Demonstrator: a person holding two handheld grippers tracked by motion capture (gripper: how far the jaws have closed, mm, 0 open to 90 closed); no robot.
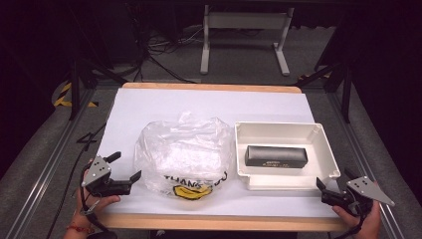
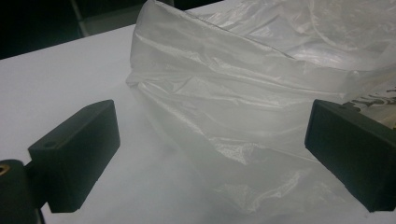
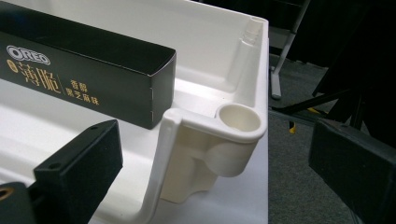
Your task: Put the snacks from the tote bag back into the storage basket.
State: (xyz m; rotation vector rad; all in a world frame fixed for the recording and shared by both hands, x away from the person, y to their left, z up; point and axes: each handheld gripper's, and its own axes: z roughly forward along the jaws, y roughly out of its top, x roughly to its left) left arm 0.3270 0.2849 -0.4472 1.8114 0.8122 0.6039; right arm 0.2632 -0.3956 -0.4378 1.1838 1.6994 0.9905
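A crumpled clear plastic bag with a yellow smiley print lies in the middle of the white table cover. To its right stands a white plastic tray holding a black Oreo box. My left gripper is open at the bag's left edge; in the left gripper view the bag bulges between the jaws. My right gripper is open at the tray's near right corner. In the right gripper view that tray corner stands between the jaws, the Oreo box behind it.
The table's wooden front edge runs just before both hands. Beyond the far edge is grey floor with a white metal stand and cables. Dark frame rails flank the table on both sides.
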